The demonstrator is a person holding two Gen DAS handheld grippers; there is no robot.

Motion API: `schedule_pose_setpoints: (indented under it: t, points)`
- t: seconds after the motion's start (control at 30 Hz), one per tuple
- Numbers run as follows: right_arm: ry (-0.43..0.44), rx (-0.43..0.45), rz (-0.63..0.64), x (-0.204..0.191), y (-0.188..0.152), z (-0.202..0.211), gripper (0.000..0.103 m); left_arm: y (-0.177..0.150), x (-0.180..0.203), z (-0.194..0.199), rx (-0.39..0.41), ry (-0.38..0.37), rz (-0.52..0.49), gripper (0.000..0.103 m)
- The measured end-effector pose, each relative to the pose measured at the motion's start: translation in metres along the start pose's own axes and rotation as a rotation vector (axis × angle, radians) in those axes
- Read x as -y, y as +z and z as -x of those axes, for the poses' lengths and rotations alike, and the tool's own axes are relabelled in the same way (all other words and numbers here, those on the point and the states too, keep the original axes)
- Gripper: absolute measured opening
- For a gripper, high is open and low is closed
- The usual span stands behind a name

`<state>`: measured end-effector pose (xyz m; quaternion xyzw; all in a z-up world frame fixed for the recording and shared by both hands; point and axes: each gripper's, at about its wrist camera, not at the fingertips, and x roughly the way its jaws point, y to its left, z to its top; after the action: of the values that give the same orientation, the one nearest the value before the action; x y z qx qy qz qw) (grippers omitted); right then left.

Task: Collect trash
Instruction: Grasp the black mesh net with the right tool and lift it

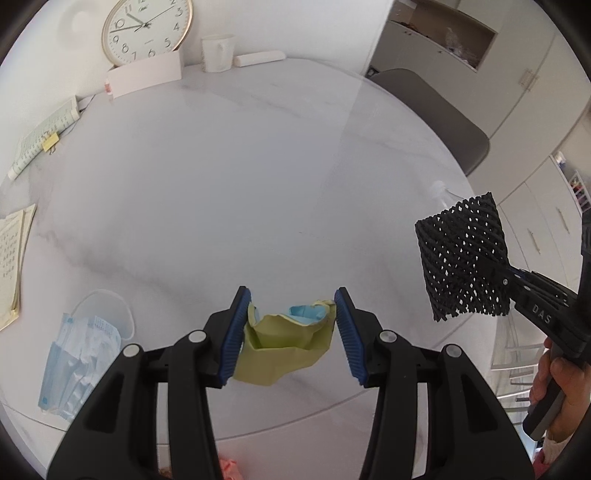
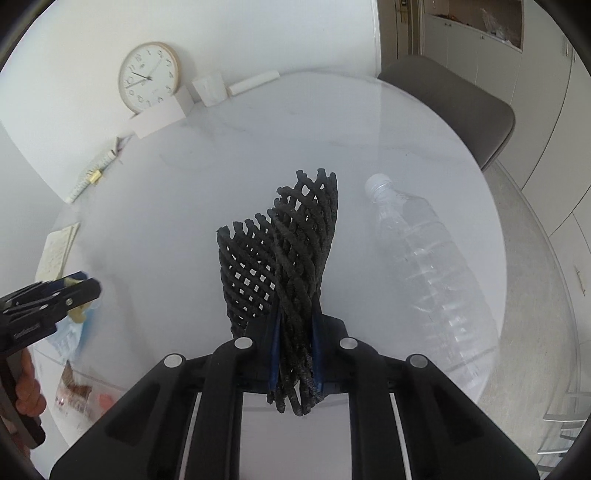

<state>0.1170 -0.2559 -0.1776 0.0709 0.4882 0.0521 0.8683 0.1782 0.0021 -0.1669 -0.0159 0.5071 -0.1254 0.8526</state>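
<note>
A crumpled yellow-green paper wad (image 1: pixel 284 350) with a light blue scrap in it hangs above the white marble table (image 1: pixel 258 166); my left gripper (image 1: pixel 291 317) is shut on it, blue pads pressing both sides. A black foam net sleeve (image 2: pixel 291 258) is squeezed flat between the pads of my right gripper (image 2: pixel 295 332), held above the table. The left wrist view shows the net (image 1: pixel 461 258) and the right gripper (image 1: pixel 506 282) at the right. My left gripper (image 2: pixel 79 284) appears at the left edge of the right wrist view. A blue face mask (image 1: pixel 81 354) and a clear plastic bottle (image 2: pixel 424 266) lie on the table.
A wall clock (image 1: pixel 147 29), a white box (image 1: pixel 144 75), a white mug (image 1: pixel 218 53) and a white roll (image 1: pixel 258 59) stand at the table's far edge. Papers (image 1: pixel 40 136) lie at the left. A grey chair (image 1: pixel 436 114) is behind the table. Something pink (image 1: pixel 231 467) lies below.
</note>
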Motion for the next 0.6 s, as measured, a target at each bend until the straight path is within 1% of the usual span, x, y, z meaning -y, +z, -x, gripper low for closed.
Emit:
schedule_pose_setpoints:
  t: [0.03,0.17,0.2,0.33,0.5,0.6]
  points:
    - [0.0,0.007,-0.001,0.001,-0.005,0.007,0.014,-0.002,0.005,0.004,0.003,-0.004,-0.011,0.046]
    - [-0.008,0.028,-0.013,0.012,-0.041,0.05,0.014,-0.015,0.031,0.019,0.01,-0.028,-0.066,0.046]
    - [-0.011,0.03,-0.017,0.013,-0.046,0.055,0.014,-0.02,0.039,0.023,0.007,-0.038,-0.083,0.046]
    - [-0.033,0.044,-0.058,0.027,-0.087,0.089,0.014,-0.039,0.073,0.035,0.004,-0.069,-0.159,0.046]
    - [-0.068,0.061,-0.115,0.046,-0.132,0.123,0.014,-0.063,0.118,0.045,-0.015,-0.122,-0.247,0.046]
    - [-0.094,0.066,-0.144,0.057,-0.151,0.137,0.014,-0.08,0.147,0.049,-0.032,-0.151,-0.295,0.046]
